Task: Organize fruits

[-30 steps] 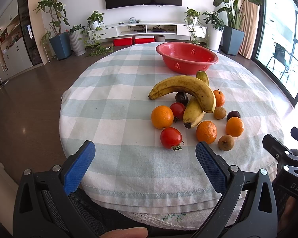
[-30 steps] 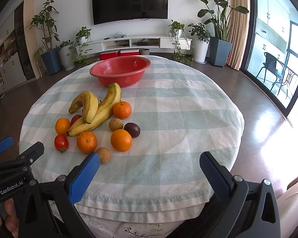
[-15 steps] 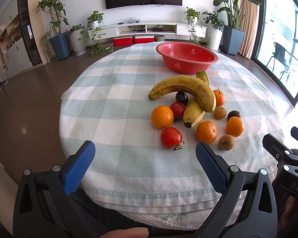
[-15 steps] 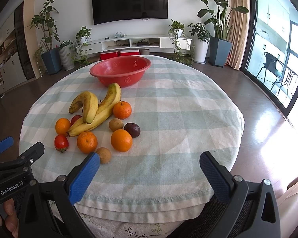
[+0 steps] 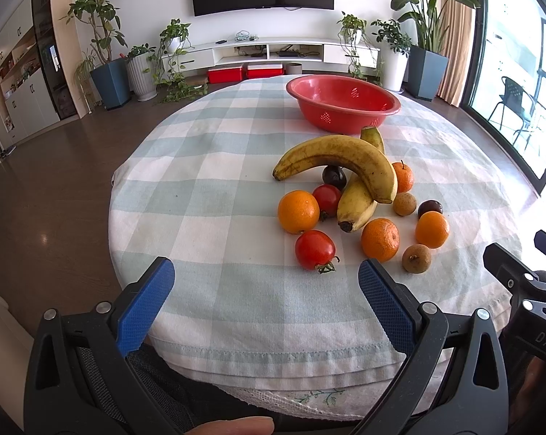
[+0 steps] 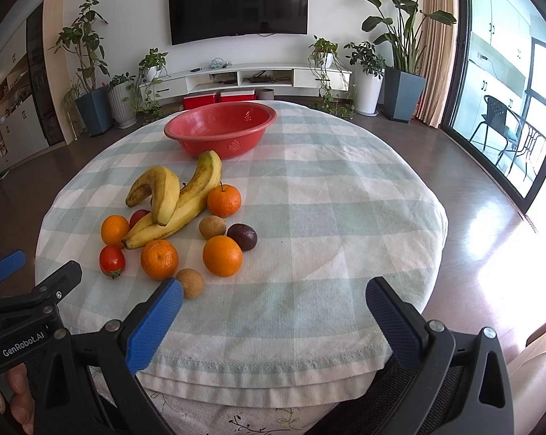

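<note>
A living room with a wall TV [image 6: 238, 3], potted plants and a low white shelf [image 6: 236, 78] lies behind a round table [image 6: 327, 199] under a pale green-and-white checked cloth. At the table's near edge the left gripper [image 5: 265, 286] hangs with its blue pads [image 5: 146, 308] spread wide and nothing between them. Ahead of it, slightly to its right, the fruit sits in a loose cluster on the cloth: an orange [image 5: 298, 211] at the left, a tomato [image 5: 315, 249] nearest the gripper, and a second tomato [image 5: 327, 199] behind them. Two bananas [image 5: 345, 161] cross in the middle, the upper one resting on the lower, with a dark fruit [image 5: 333, 176] under the arch. Further right come a mandarin [image 5: 380, 239], a small brown fruit [image 5: 416, 258], another orange [image 5: 431, 229], a second brown fruit [image 5: 404, 203], a dark plum [image 5: 430, 207] and, beside the bananas, one more mandarin [image 5: 402, 177]. Beyond the cluster, apart from it, stands a red bowl [image 5: 345, 103], with no fruit visible in it. The right gripper [image 6: 273, 301] is held at the same near edge, its jaws also wide and bare, its left pad [image 6: 153, 326] just beside the nearest brown fruit. Glass doors [image 6: 508, 90] fill the far right.
</note>
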`<action>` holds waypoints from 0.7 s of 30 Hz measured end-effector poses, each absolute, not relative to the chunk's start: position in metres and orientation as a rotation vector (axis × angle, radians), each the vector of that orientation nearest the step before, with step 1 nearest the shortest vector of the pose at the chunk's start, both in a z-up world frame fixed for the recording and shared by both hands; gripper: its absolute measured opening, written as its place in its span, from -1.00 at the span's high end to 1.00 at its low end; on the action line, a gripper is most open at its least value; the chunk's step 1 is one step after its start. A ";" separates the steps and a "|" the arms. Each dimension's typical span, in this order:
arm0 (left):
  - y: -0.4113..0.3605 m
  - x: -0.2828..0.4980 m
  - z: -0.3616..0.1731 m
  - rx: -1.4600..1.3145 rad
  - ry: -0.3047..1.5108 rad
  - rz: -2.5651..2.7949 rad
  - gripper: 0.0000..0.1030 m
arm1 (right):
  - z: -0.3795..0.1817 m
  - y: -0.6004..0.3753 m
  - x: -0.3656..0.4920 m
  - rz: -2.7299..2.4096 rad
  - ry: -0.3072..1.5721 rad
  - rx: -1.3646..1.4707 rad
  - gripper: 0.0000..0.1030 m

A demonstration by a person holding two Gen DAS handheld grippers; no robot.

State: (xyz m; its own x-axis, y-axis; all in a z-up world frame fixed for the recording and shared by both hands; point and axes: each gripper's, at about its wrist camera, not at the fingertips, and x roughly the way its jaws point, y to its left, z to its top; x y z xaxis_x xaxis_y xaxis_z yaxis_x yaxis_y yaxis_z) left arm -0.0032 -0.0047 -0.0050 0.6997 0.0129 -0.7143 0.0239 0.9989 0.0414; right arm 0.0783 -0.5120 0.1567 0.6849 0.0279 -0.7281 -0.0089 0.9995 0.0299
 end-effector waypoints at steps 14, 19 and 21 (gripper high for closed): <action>0.014 -0.009 -0.013 0.012 0.746 -0.121 -1.00 | 0.156 -0.517 0.080 0.023 0.815 0.040 -1.00; 0.012 -0.011 -0.019 0.090 0.790 -0.218 -1.00 | 0.156 -0.525 0.082 0.037 0.817 0.084 -1.00; 0.015 -0.008 -0.019 0.057 0.807 -0.223 -1.00 | 0.152 -0.527 0.085 0.043 0.821 0.093 -1.00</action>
